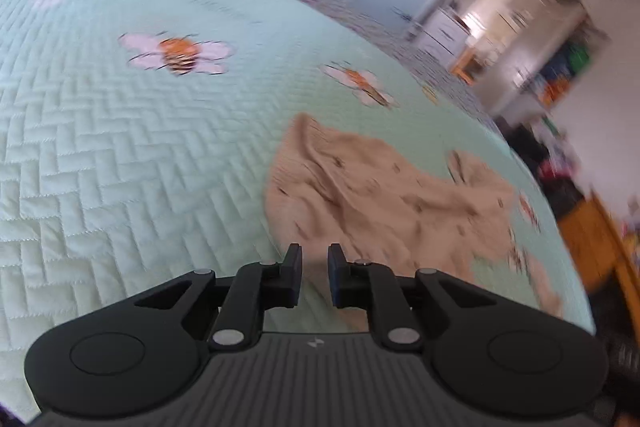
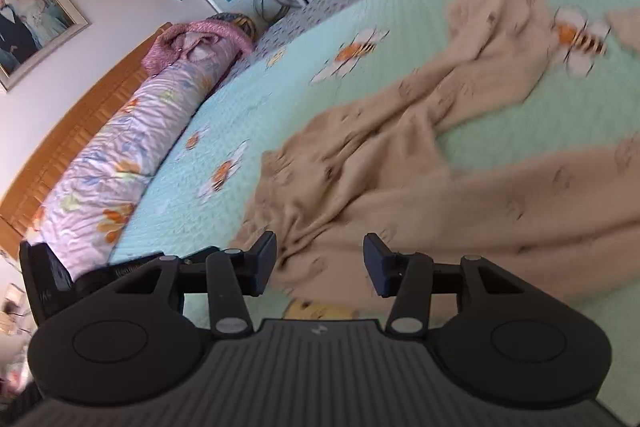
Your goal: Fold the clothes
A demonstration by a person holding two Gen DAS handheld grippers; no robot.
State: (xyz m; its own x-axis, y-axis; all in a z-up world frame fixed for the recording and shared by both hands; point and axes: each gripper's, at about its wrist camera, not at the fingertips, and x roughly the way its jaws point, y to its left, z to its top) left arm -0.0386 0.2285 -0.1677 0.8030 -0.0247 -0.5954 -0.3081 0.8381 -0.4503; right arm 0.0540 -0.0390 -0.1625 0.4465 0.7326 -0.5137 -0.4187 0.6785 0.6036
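My right hand-held gripper (image 2: 320, 265) stands released, its jaws apart with nothing between them, hovering low over the near edge of the crumpled beige knit garment with small dark motifs (image 2: 400, 163). That garment sprawls unfolded across the centre and right of the right wrist view, on the mint-green quilted bed cover printed with bees (image 2: 248, 99). My left hand-held gripper (image 1: 314, 277) is nearly clenched and empty, the garment just beyond its tips at lower right. I judge I am still at the spreading stage; next I need to pinch an edge and pull it flat.
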